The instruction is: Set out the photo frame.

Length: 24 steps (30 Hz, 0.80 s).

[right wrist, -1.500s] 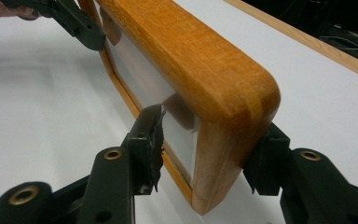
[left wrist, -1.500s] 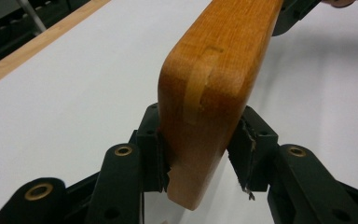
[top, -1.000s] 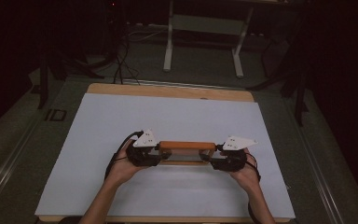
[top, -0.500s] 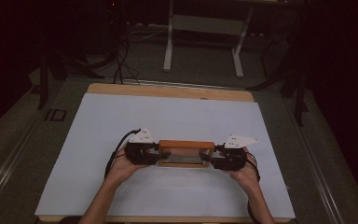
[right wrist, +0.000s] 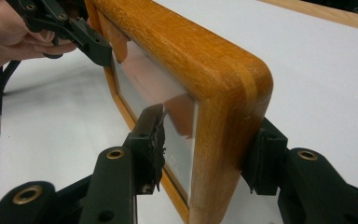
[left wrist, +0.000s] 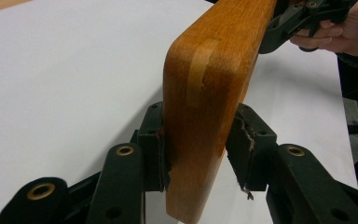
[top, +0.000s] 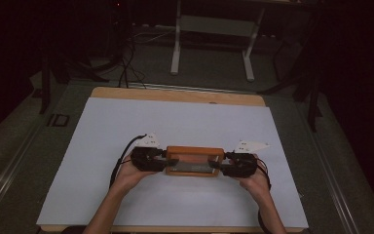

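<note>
Jaws of the left gripper (top: 168,161) and right gripper (top: 218,166) clamp the frame's (top: 195,161) ends, holding it on edge near the counter's (top: 126,122) 6 o'clock side, a two-handed carry that next calls for matched, level movement.

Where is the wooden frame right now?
In the high view the wooden frame sits near the front middle of the white table, clamped at its ends between the left gripper and right gripper.

No text, label, brand, number or sign can be read anywhere.
</note>
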Each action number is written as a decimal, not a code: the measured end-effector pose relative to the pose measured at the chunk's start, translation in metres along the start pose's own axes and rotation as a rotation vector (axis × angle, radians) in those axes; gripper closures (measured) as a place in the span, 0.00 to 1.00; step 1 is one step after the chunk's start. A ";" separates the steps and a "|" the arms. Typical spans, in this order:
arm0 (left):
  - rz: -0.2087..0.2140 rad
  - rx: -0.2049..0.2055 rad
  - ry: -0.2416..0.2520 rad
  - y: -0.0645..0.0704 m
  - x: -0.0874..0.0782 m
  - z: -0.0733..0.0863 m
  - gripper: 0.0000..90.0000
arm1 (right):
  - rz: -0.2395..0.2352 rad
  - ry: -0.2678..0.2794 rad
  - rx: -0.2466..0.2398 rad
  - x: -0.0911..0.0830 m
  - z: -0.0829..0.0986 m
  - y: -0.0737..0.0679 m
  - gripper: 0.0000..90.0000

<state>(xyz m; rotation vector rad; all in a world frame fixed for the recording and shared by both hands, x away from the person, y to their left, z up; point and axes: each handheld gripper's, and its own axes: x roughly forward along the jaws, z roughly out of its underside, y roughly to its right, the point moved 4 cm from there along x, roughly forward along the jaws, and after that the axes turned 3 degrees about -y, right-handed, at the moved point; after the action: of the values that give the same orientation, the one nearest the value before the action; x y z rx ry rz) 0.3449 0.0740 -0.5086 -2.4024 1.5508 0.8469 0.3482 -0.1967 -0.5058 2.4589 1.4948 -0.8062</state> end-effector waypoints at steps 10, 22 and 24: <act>0.013 -0.042 0.001 -0.003 0.003 0.002 0.67 | -0.009 -0.010 0.036 0.002 0.003 0.003 0.60; 0.022 -0.110 -0.030 -0.010 0.015 0.010 0.65 | -0.018 -0.047 0.087 0.010 0.012 0.010 0.60; 0.023 -0.117 -0.029 -0.010 0.016 0.011 0.65 | -0.023 -0.043 0.097 0.011 0.012 0.011 0.60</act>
<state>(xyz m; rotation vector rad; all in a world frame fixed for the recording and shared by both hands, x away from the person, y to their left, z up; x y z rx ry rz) 0.3545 0.0707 -0.5273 -2.4443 1.5632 0.9988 0.3573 -0.1987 -0.5229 2.4796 1.5059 -0.9506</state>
